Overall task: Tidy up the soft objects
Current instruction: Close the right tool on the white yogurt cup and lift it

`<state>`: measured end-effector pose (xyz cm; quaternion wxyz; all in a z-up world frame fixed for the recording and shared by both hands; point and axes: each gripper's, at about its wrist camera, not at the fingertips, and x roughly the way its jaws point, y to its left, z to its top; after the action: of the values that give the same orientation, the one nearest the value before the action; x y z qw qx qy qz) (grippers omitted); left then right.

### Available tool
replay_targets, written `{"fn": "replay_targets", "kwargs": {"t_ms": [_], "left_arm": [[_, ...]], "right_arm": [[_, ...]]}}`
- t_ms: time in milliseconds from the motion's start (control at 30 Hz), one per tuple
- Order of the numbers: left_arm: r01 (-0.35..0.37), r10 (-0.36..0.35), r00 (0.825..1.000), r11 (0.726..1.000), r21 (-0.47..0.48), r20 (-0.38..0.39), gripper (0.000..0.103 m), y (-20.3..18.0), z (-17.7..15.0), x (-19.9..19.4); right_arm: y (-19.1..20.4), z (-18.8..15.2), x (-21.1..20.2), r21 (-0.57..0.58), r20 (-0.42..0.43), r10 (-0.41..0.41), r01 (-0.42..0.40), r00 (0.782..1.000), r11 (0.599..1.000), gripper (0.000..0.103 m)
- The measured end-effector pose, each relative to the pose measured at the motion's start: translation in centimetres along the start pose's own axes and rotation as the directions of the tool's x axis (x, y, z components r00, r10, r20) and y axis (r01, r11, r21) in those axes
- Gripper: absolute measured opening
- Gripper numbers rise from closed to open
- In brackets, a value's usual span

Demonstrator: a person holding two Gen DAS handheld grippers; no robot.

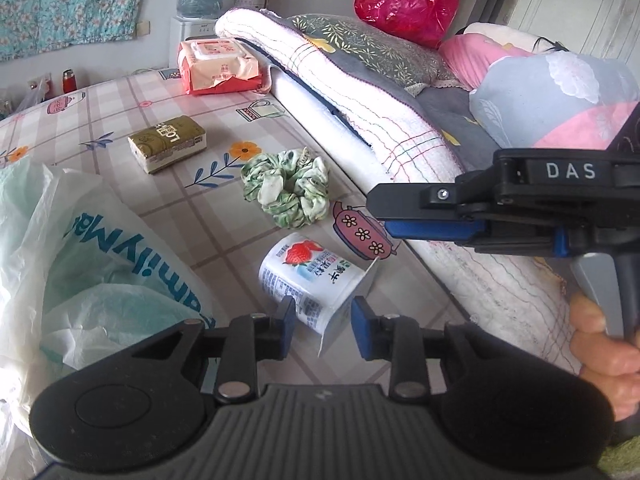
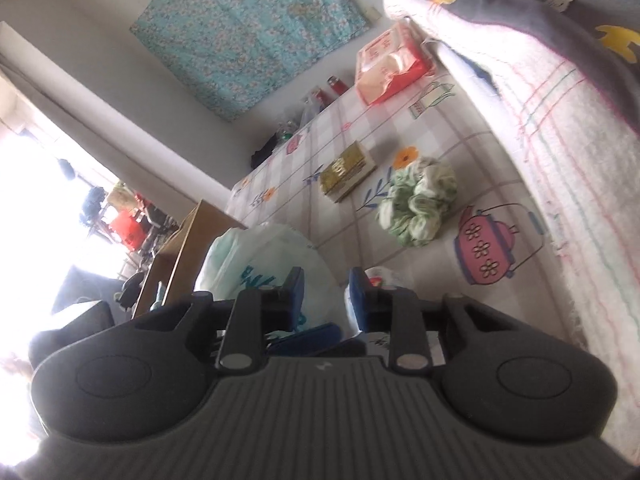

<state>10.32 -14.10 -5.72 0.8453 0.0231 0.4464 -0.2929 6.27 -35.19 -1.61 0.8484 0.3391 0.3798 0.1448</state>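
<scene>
A green-and-white scrunchie (image 1: 286,191) lies on the patterned bed sheet; it also shows in the right wrist view (image 2: 418,200). A strawberry yogurt cup (image 1: 310,282) lies on its side just in front of my left gripper (image 1: 323,322), which is open and empty with its fingers either side of the cup's rim. A white FamilyMart plastic bag (image 1: 80,264) sits at the left, also seen in the right wrist view (image 2: 264,268). My right gripper (image 2: 326,294) is open and empty, hovering above the cup; from the left wrist view its fingers (image 1: 420,214) point left.
An olive tissue pack (image 1: 167,143) and a red wet-wipes pack (image 1: 219,65) lie farther back on the sheet. Folded blankets (image 1: 360,92), pillows and a red plastic bag (image 1: 408,2) are piled along the right. A wooden cabinet (image 2: 180,256) stands beside the bed.
</scene>
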Motion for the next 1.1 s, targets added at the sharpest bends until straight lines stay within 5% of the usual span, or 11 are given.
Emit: {"fn": "replay_targets", "kwargs": {"t_ms": [167, 400, 767, 1100], "left_arm": [[0.006, -0.004, 0.999, 0.999, 0.035, -0.044, 0.04, -0.4, -0.9, 1.2], [-0.024, 0.028, 0.996, 0.999, 0.046, -0.085, 0.03, -1.3, -1.6, 3.7], [0.035, -0.042, 0.997, 0.995, -0.093, -0.071, 0.023, 0.6, -0.9, 1.3], [0.07, -0.075, 0.996, 0.993, -0.099, -0.04, 0.023, 0.2, -1.1, -1.3]], "right_arm": [[-4.3, -0.3, 1.0, 0.116, -0.008, -0.001, 0.002, 1.0, 0.993, 0.049], [-7.7, -1.7, 4.7, 0.239, -0.068, 0.093, -0.075, 0.993, 0.968, 0.053], [-4.1, -2.2, 4.0, 0.143, -0.115, 0.066, -0.049, 0.991, 0.989, 0.057], [-1.8, -2.3, 2.0, 0.158, -0.122, 0.009, 0.01, 0.993, 0.987, 0.056]]}}
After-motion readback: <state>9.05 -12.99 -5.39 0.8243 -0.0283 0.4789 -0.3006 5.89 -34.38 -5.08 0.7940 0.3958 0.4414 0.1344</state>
